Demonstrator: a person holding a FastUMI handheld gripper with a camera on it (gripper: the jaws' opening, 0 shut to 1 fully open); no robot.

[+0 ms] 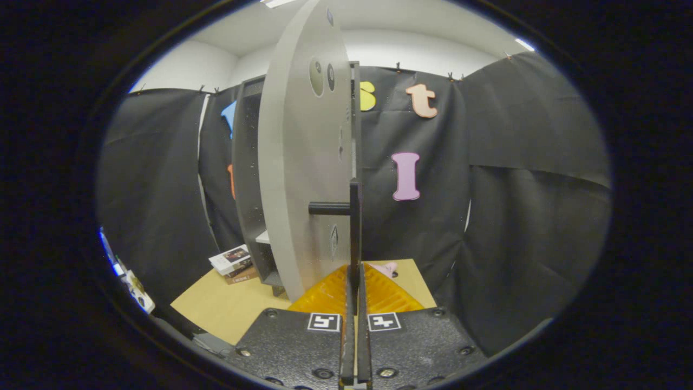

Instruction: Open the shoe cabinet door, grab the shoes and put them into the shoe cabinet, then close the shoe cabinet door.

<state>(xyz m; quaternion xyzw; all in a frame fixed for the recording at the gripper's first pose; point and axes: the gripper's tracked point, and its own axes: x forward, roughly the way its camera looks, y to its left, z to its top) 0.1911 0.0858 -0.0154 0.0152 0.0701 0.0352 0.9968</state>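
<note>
One grey cabinet door (303, 162) stands edge-on at the centre of the frame, swung out from the dark shoe cabinet (246, 179) at centre left, whose open shelves show behind it. The door's black handle (354, 216), a thin vertical bar on a short stub, runs straight down toward the gripper (354, 281) at lower centre. The two orange fingers (325, 295) are drawn together on the bar, with no gap to be seen between them, so the claw appears clamped on the handle.

Judging by the door standing out from the carcass, the step in hand is working the door, though whether it is swinging open or being pushed shut cannot be told from this moment alone. No shoe can be made out with certainty; a small pink object (387, 268) lies just beyond the fingertips on the tan table (227, 303), too hidden to identify. If the door is opening, the next move calls for releasing the bar and turning toward the shoes.

Further out, a small box (234, 261) rests on the table at lower left, beside the cabinet's foot.
</note>
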